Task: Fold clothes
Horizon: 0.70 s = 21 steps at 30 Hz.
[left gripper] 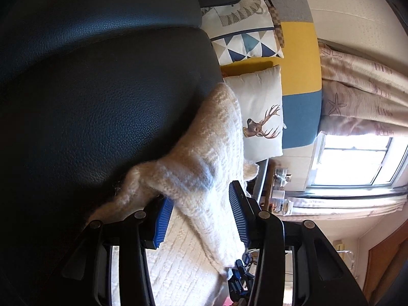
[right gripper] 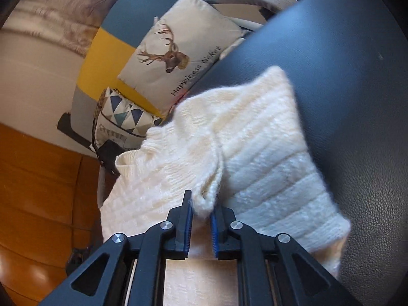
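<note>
Pinching a bunched fold of the cream knit sweater (right gripper: 244, 137), the right gripper (right gripper: 201, 213) has its blue-padded jaws drawn narrow with the wool caught between them; the left gripper (left gripper: 201, 214) stands wide, its blue pads (left gripper: 163, 220) set apart, and a band of the same sweater (left gripper: 204, 168) runs through the gap, touching the pad on the right of the view, though a firm clamp cannot be told; the garment lies rumpled on a dark leather cushion (right gripper: 357, 81), part folded over itself, one edge hanging off toward the wooden floor (right gripper: 38, 178); beside the cushion a deer pillow (right gripper: 183, 53) leans on a yellow and blue backrest (right gripper: 102, 46); a triangle-patterned pillow (right gripper: 122, 114) sits just beside it; a bright window (left gripper: 357, 160) and pale curtain (left gripper: 357, 97) lie beyond
</note>
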### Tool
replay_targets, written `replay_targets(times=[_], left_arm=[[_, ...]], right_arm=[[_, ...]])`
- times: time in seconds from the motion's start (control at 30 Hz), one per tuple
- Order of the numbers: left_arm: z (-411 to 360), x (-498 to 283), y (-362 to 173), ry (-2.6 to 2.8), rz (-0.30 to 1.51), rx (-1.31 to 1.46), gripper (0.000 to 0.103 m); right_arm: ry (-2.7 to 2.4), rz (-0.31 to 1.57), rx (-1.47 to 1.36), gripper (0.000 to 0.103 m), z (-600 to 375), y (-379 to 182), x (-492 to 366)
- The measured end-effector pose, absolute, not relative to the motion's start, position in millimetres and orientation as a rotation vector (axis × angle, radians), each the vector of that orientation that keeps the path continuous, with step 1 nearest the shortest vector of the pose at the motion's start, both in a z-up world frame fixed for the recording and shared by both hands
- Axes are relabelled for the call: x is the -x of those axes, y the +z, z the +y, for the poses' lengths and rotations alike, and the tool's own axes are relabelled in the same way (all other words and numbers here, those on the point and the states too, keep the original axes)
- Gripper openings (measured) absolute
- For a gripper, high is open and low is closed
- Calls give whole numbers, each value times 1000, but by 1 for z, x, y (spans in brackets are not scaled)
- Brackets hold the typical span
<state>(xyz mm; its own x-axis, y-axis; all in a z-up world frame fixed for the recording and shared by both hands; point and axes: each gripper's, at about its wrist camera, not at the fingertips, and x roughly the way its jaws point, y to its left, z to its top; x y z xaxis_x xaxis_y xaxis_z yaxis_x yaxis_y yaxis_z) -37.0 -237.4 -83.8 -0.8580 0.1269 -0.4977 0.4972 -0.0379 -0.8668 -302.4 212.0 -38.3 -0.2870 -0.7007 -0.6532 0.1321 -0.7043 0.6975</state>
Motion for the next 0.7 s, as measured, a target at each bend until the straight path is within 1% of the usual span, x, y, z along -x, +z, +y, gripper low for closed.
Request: replay_targets(times=[0.13,0.23,0.27,0.33,0.4,0.5,0.53,0.6,0.7], left_arm=[[-236,36,-76,-2009,1907,-638,46],[-236,35,-65,-2086,1803,-650,46],[-237,34,-67,-2083,1799,-661,46],[-239,32,-73,-2067,1807,-674,46],[-241,28,-80,-2044,1839,-676,46],[-247,21,-90,-2001,1974,-660,48],[-250,19,-91,-1990,1990,-656,48],[-253,21,-91,-1987,1988,-673,48],[-252,25,-89,-1984,1984,-690,48]], right_arm=[[-2072,-658,-1383,11,206,-23,302],[-2096,-685,-1272,11,212,-3,299],[-2111,-693,-1246,11,216,2,299],[-2130,-711,-1269,11,222,-2,300],[-2132,-717,-1350,11,226,-20,303],[-2097,-751,-1449,11,232,-46,302],[-2084,-776,-1451,11,233,-48,303],[-2059,-826,-1452,11,235,-52,303],[-2020,-900,-1454,16,237,-57,304]])
